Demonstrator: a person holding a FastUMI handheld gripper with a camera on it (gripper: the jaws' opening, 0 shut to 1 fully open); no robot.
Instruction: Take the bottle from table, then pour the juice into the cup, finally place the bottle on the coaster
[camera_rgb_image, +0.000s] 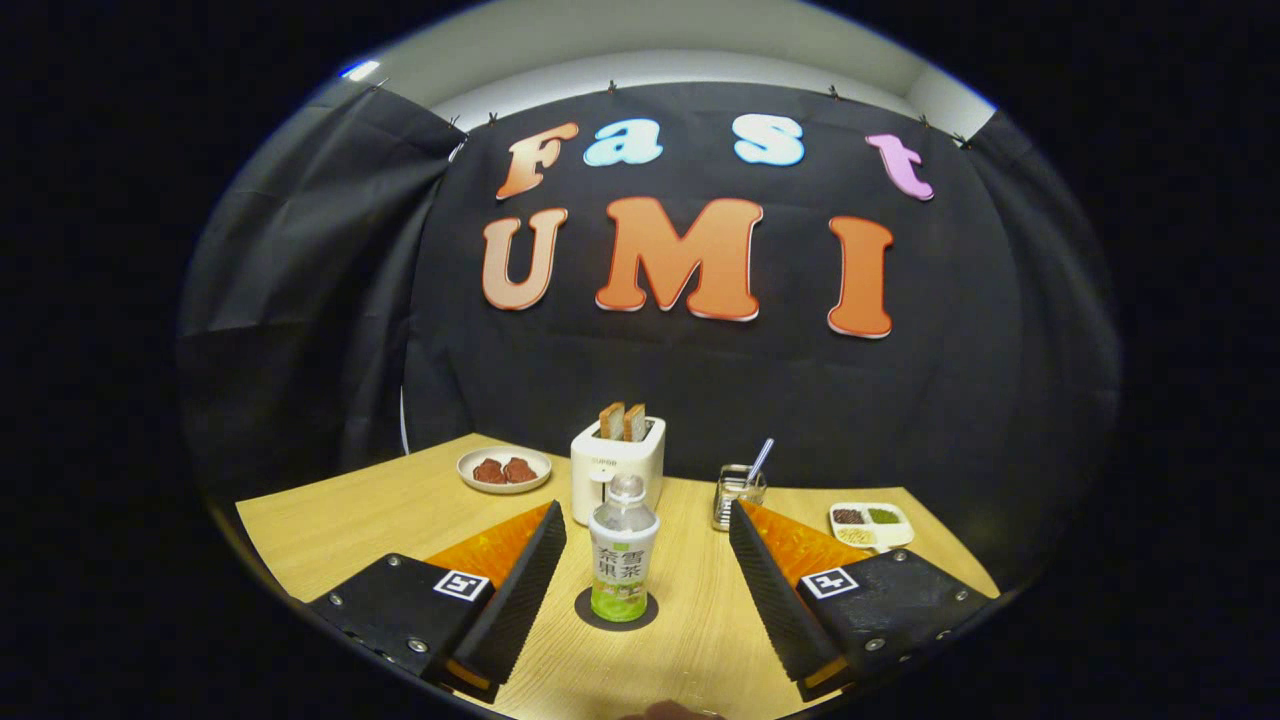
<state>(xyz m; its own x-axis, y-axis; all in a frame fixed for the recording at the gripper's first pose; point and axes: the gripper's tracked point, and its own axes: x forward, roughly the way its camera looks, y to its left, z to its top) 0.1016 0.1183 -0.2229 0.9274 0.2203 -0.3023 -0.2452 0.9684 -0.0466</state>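
Note:
A small clear bottle (622, 556) with a white and green label stands upright on a dark round coaster (616, 613) on the wooden table (350, 520). It stands between my two fingers, apart from both. My gripper (645, 560) is open, with a wide gap on each side of the bottle. A glass cup (737, 493) with a straw in it stands beyond the right finger, near the back of the table.
A white toaster (617, 466) holding two slices of bread stands right behind the bottle. To its left lies a plate (504, 468) with two brown pieces. A divided dish (870, 524) of small foods sits at the far right.

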